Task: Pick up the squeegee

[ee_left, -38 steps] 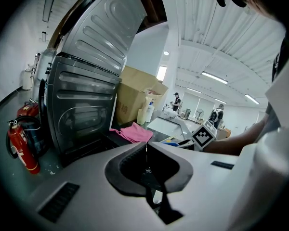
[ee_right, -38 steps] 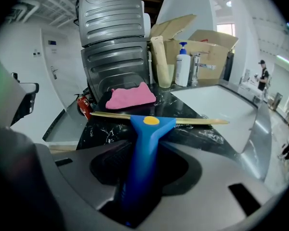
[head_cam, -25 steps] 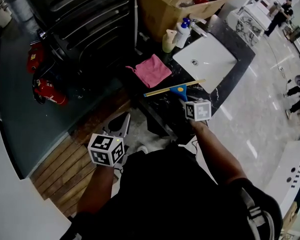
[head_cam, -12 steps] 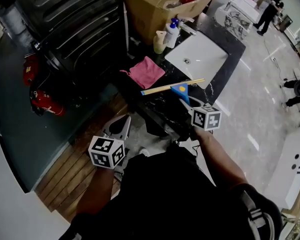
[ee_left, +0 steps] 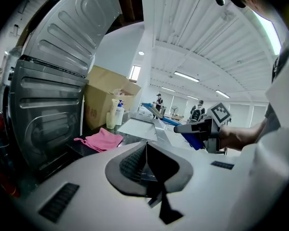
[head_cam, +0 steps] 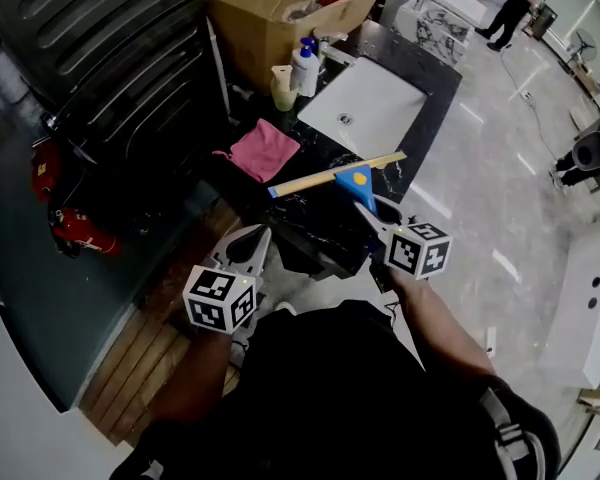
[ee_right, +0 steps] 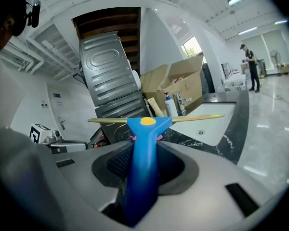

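The squeegee has a blue handle and a long yellow blade. My right gripper is shut on its handle and holds it in the air over the front edge of the dark counter. In the right gripper view the handle runs up between the jaws, with the blade lying crosswise ahead of them. My left gripper hovers lower, to the left of the counter, with nothing in it. In its own view the left gripper has its pads meeting, and the right gripper shows with the blue handle.
A pink cloth lies on the counter beside a white sink basin. Bottles and a cardboard box stand behind. A ribbed grey metal panel and red extinguishers are at the left. People stand far off.
My right gripper has risen with the squeegee, lifting it off the counter. The left gripper has drifted a little forward, still with nothing in it.
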Tool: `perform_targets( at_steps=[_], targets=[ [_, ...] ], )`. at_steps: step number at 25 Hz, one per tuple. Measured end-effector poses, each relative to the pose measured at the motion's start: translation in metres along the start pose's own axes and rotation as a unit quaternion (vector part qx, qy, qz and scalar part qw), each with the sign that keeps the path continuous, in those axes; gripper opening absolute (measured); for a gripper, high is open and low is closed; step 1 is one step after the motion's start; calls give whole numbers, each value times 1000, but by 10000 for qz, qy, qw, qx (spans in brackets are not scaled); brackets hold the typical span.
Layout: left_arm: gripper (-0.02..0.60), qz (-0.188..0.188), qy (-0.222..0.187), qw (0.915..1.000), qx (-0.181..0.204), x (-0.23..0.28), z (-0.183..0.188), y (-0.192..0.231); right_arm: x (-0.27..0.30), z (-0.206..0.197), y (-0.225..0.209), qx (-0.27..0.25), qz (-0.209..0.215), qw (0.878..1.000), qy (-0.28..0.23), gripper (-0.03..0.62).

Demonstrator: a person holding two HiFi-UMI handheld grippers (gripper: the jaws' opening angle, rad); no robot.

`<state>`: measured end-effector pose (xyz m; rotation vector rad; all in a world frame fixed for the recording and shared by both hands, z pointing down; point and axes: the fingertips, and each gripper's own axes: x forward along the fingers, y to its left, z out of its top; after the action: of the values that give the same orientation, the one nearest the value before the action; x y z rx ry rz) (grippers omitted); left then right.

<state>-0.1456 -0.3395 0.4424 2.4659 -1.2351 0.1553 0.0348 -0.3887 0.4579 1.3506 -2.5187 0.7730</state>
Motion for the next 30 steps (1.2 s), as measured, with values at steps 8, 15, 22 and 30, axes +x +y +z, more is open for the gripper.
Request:
perform_targets(
  at_steps=[8, 15, 22, 30],
  targets=[
    [18, 48, -124, 9998, 119, 24, 15, -40, -57, 12, -23, 124, 35, 9995, -303, 138],
    [18, 56, -229, 9995, 221, 38, 17, -99, -111, -6, -50, 299, 154, 9989, -325, 138],
    [18, 241, -207, 9990, 325, 30, 2, -150, -162, -22, -64, 476, 340, 9973, -452, 138],
    [18, 479, -230, 9980, 335, 14, -20, -198, -211, -48, -72, 344, 464, 9974, -438, 138]
  ],
)
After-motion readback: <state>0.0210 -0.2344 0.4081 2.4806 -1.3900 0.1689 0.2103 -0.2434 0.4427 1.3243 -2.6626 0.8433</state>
